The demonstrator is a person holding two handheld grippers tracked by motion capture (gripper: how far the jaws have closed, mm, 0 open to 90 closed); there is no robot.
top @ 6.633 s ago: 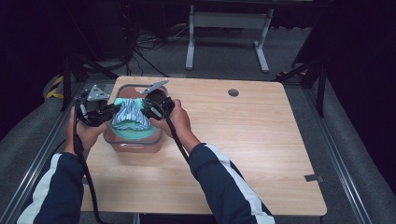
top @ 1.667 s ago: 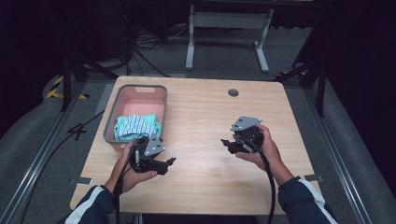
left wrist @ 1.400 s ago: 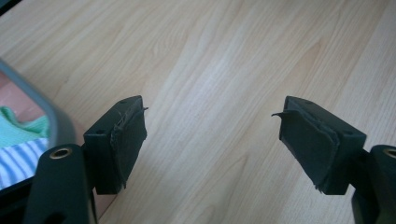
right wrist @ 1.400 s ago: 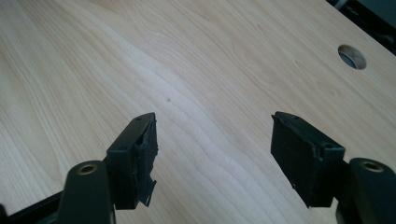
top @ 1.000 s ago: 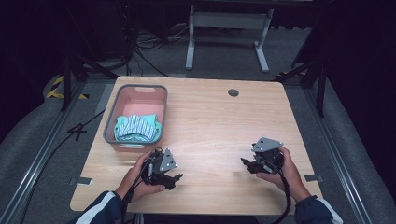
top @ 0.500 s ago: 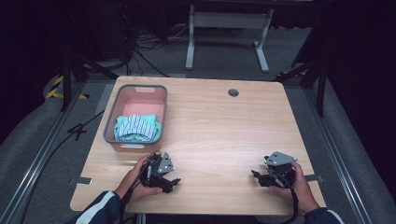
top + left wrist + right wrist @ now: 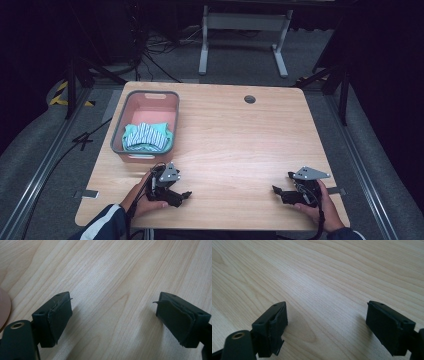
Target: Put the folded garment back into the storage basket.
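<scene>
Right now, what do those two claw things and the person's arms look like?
Both claws, the left claw and the right claw, are black, each topped by a grey three-cornered plate. Up close, each has two blocky black jaws with worn rubbery pads. A black cable trails from each. The left sleeve is dark blue with a white stripe.

We look along our right gripper w/ both black jaws rising from the bottom edge, set wide apart, nothing btwn them. Left pad looks worn, its lining frayed at the lower edge; right pad sits flat. Under & beyond them lies the light wood table, grain running diagonally, w/ soft jaw shadows on it.
</scene>
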